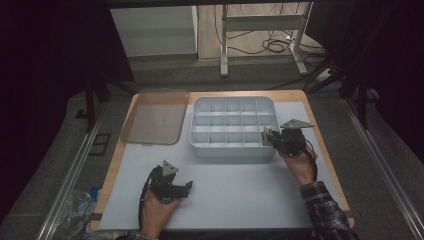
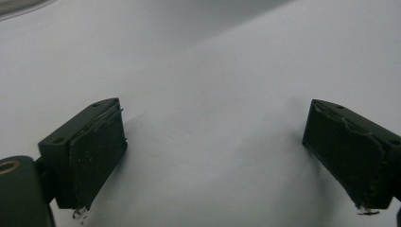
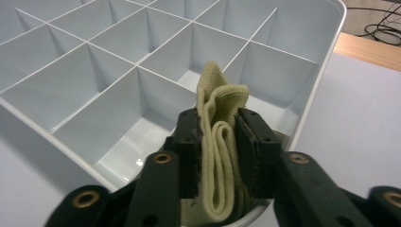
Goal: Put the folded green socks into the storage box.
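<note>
A folded pale yellow knitted cloth point(image 3: 218, 137) is pinched upright between the black pads of my right gripper point(image 3: 220, 156), which is shut on it. The cloth point(image 1: 267, 134) and right gripper point(image 1: 270, 140) hang over the front right corner of a white divided tray point(image 1: 232, 152). In the right gripper view the cloth sits just above a compartment by the tray's rim point(image 3: 326, 61). My left gripper point(image 1: 188, 189) rests low over the white table surface near the front left. Its jaws stand wide open with nothing between them point(image 2: 213, 156).
A translucent lid point(image 1: 155, 116) lies flat left of the tray, partly over the table's left edge. The tray's several compartments look bare. A white mat point(image 1: 235, 190) covers the wooden table. Metal table legs and cables are on the floor beyond.
</note>
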Demonstrator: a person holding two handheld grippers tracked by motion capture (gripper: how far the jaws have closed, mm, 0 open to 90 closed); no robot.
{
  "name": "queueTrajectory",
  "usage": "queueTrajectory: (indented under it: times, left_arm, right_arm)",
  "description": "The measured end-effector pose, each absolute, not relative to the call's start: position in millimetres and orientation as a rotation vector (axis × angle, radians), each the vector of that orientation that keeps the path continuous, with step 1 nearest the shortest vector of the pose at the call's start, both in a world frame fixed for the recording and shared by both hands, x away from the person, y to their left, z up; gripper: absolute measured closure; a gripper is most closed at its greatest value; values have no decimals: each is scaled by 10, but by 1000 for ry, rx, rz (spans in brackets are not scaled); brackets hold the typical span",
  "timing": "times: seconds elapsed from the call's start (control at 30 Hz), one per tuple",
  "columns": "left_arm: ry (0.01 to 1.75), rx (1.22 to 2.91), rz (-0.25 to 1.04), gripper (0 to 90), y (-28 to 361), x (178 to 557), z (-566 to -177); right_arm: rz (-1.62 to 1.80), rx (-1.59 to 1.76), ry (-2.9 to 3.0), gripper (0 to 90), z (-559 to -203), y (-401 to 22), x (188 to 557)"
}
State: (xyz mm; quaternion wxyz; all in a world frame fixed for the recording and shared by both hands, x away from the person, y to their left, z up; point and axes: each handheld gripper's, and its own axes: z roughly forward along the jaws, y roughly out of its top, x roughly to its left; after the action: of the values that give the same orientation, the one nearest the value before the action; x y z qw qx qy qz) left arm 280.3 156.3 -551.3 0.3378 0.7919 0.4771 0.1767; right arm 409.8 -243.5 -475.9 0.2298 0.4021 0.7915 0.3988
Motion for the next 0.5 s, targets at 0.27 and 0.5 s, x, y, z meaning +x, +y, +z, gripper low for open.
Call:
queueTrajectory:
  times: [0.27,0.5]
  left_arm:
    - [1243,2063,460,63,1563,2803,-5514]
    - [1242,2064,460,63,1564,2803,-5513]
  right_arm:
    - [1100,1094,2200,559,-4723,-2389,4085]
    - [1097,1081,2218,460,-4670,-2360,4062]
